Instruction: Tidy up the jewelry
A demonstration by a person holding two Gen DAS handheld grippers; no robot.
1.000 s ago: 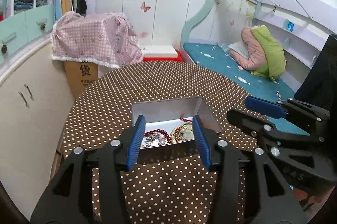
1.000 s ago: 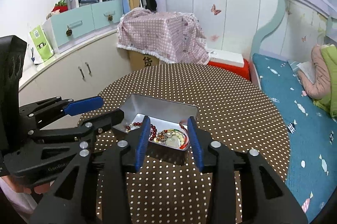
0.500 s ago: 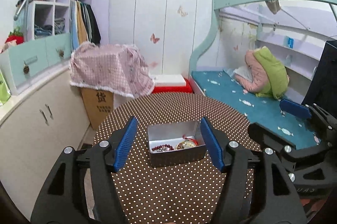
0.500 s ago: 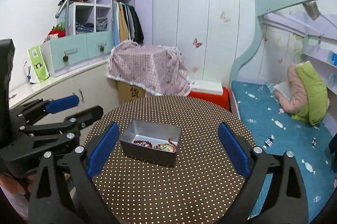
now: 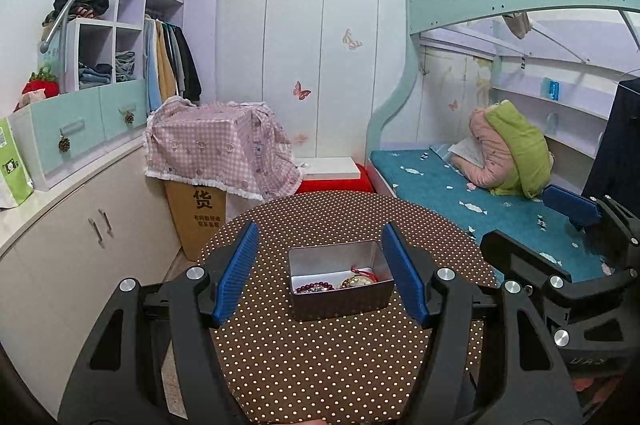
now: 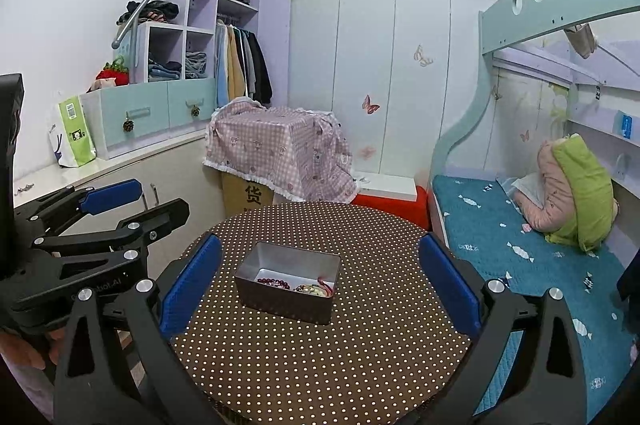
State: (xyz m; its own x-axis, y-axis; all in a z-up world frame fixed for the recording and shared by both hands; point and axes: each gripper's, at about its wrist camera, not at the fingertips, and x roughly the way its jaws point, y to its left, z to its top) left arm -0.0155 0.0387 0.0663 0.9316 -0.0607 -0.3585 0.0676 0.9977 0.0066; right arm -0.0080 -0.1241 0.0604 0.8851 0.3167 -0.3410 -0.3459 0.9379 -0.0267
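— Metal tin (image 5: 340, 279), open top, sits near the middle of the round polka-dot counter (image 5: 320, 357). Logging that first.

— What's inside?

— Jewelry heap at the near end of the tin: dark red bead bracelet (image 5: 313, 287), a round pale piece with a red cord (image 5: 362, 279) beside it. The tin's far half shows bare metal floor. Same contents from my right view: tin (image 6: 288, 279), beads (image 6: 274, 282).

— Your left fingers?

— Left gripper (image 5: 322, 275) spread wide, blue pads well apart, nothing between them but air. The tin shows in the gap, farther along the counter, not touched. One pad (image 5: 236, 275) sits left of the tin in the picture, the other right.

— Right?

— Right gripper (image 6: 318, 283) spread even wider, holding nothing. Pad (image 6: 191, 287) off to the tin's left, the other well off to its right. Apart from the tin, held above the counter (image 6: 320, 365).

— Do they see each other?

— Yes. The right one (image 5: 572, 209) shows at the right edge of my left view, over the teal bed (image 5: 440, 181). The left one (image 6: 112, 197) shows at the left of my right view.

— Background?

— Pink checked cloth (image 5: 216, 145) draped over a cardboard box behind the counter.
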